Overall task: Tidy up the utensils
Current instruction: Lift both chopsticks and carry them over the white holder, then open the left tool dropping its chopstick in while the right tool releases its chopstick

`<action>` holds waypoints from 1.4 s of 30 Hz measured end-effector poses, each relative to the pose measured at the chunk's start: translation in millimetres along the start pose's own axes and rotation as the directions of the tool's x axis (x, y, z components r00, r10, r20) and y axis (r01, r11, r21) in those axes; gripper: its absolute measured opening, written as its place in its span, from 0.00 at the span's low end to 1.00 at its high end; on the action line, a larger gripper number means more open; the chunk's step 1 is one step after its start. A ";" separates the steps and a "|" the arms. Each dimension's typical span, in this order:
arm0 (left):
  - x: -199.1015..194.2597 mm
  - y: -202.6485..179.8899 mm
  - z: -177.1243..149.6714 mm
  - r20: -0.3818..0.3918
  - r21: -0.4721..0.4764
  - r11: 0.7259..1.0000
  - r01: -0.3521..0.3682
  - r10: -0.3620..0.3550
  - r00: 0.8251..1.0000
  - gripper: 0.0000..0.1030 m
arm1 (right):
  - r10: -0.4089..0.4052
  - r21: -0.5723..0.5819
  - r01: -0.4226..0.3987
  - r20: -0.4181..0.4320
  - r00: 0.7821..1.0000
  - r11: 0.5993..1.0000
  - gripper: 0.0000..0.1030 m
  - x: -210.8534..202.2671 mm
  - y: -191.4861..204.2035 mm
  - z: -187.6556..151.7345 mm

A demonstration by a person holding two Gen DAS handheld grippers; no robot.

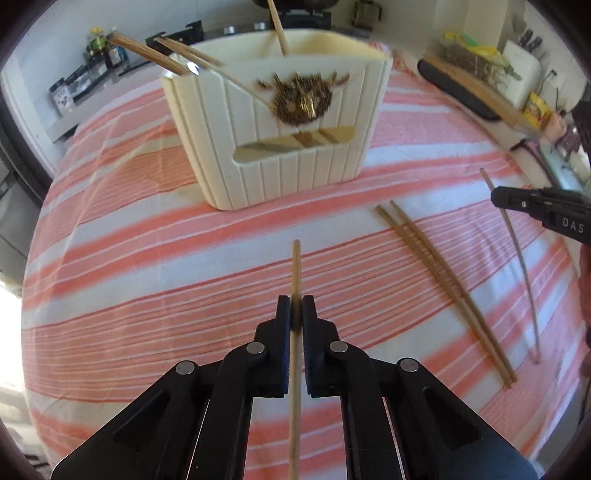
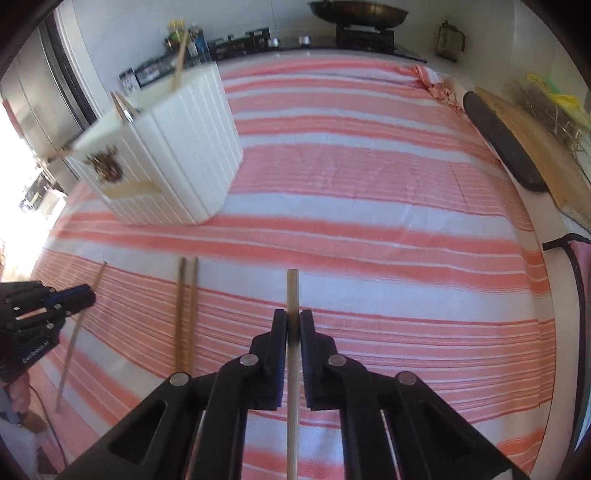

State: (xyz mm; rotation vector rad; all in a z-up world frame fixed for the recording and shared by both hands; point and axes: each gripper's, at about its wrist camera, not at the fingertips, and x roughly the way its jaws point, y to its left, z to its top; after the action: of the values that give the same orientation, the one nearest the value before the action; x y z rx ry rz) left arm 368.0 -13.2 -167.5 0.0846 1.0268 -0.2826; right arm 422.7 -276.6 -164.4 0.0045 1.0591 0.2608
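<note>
The left gripper (image 1: 296,306) is closed on a pale chopstick (image 1: 295,266) that runs lengthwise between its jaws and pokes out ahead of the tips; the right gripper (image 2: 293,321) is clamped the same way on a second chopstick (image 2: 292,291), likewise pointing forward; both are held above the striped cloth (image 2: 369,177) that covers the tabletop

The cream utensil holder (image 1: 273,129) stands toward the far side of the cloth, nearer its left edge as the right wrist view shows it; several sticks already lean out of its top, a brown pair (image 1: 147,51) at the left end and a lighter one (image 1: 277,27) at the back, and something shiny beside the brown pair may be a spoon, though blur makes that uncertain

Left on the cloth: a brown pair of chopsticks (image 1: 443,288) lying side by side in front of the holder between the two grippers, and one thin pale stick (image 1: 517,258) just beyond them, toward the near right edge in the left wrist view

So the job looks partly done; some utensils are in the holder, two are in hand and not yet dropped in, and three sticks wait on the cloth; I judge the step in hand to be carrying the gripped pair to the holder
</note>
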 end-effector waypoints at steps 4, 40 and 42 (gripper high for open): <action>-63.5 10.7 -7.5 0.138 -0.030 0.994 0.101 -0.096 0.986 0.04 | 0.101 -0.031 -0.097 0.148 0.984 0.995 0.07 -74.0 11.1 -3.2; -61.2 66.4 145.9 0.355 -0.223 0.967 0.124 -0.038 0.934 0.62 | 0.111 -0.131 -0.071 0.331 0.937 0.989 0.32 -38.0 106.0 165.8; -70.0 61.3 123.7 0.357 -0.197 0.974 0.116 -0.039 0.933 0.67 | 0.108 -0.150 -0.056 0.368 0.924 0.987 0.42 -58.3 99.5 149.6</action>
State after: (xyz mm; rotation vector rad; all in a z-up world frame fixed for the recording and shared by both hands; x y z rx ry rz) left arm 453.6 34.3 -47.5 -0.1988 0.6984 -0.2463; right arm 503.8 -174.5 -27.7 -0.0240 0.6579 0.3922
